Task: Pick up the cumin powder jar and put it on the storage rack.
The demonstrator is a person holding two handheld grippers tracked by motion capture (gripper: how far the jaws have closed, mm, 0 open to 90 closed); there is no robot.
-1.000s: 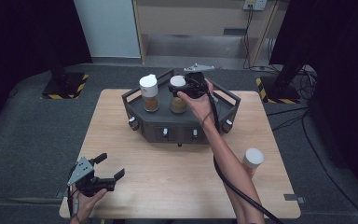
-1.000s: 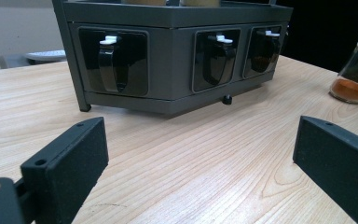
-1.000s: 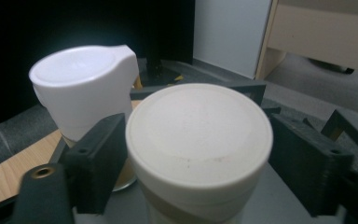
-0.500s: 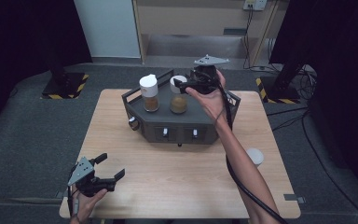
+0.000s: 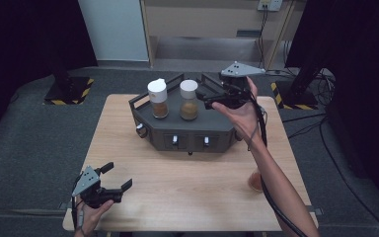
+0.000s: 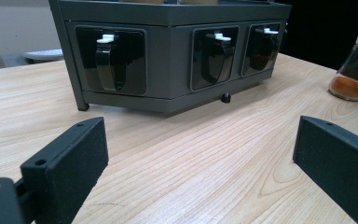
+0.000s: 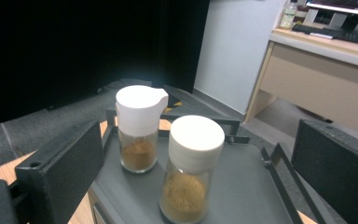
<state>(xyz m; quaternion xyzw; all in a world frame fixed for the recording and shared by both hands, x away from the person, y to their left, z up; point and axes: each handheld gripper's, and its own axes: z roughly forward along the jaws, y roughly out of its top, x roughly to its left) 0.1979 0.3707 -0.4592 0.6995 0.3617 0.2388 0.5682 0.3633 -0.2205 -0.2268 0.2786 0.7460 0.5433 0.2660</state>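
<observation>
Right tongs [image 5: 205, 100] wide apart, empty, above dark rack [image 5: 187, 131] just right of two white-capped spice jars [image 5: 189, 100], left tongs [image 5: 117, 177] wide apart, low over near-left counter [image 5: 187, 187]

Dark grey rack [image 5: 187, 131] on pale wood table [image 5: 197, 187]; white-capped jars [image 7: 189, 170] of brown powder; far yellow-black striped bases [image 5: 66, 91].

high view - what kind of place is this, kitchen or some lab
Probably a lab or studio set up for recording, not a kitchen: black curtains around a lone wooden table, hazard-striped stand bases on grey carpet, and a desk with a keyboard behind.
</observation>
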